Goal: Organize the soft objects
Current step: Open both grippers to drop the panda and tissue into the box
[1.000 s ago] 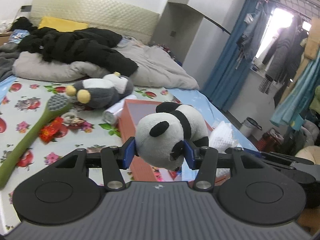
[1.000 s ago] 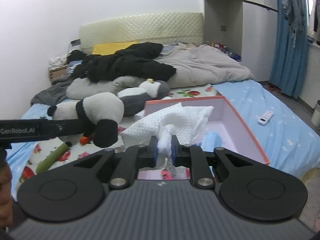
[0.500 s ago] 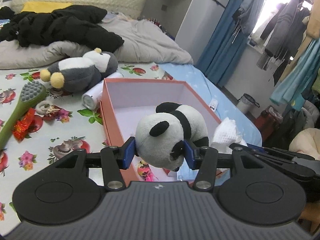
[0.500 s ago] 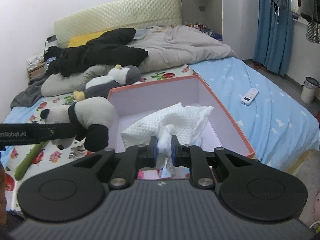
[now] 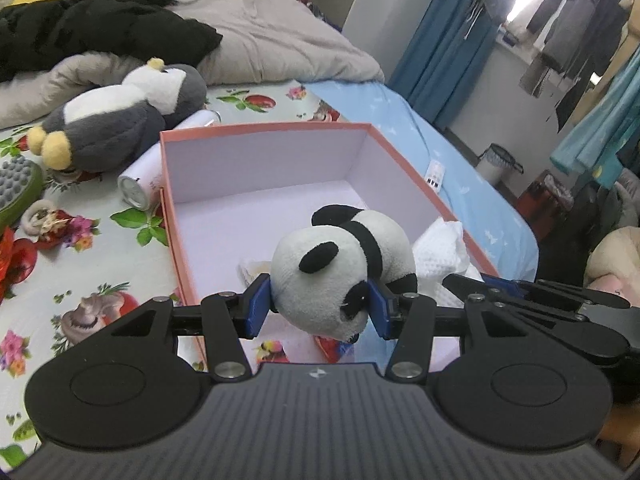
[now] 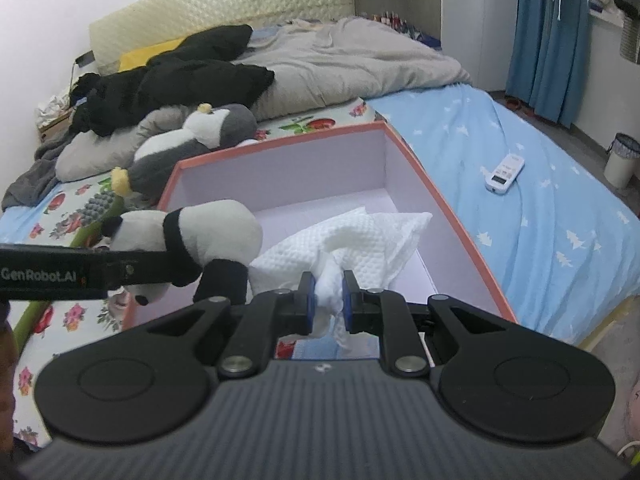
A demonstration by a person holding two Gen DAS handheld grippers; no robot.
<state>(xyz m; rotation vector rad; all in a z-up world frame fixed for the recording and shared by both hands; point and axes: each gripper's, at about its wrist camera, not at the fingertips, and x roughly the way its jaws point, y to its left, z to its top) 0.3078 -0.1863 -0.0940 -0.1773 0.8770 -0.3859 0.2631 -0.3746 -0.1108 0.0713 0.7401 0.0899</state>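
The panda (image 5: 344, 268) is clamped by its head between the blue pads of the left tongs (image 5: 318, 306), hanging over the near end of the open box (image 5: 280, 160). Just beside it, the right tongs (image 6: 327, 298) pinch a bunched white cloth (image 6: 352, 240) above the same end of the box. The box sits on the bed (image 6: 540, 216), with a penguin (image 5: 116, 120) lying beyond its far left corner and a remote (image 6: 505, 171) well apart on the blue sheet
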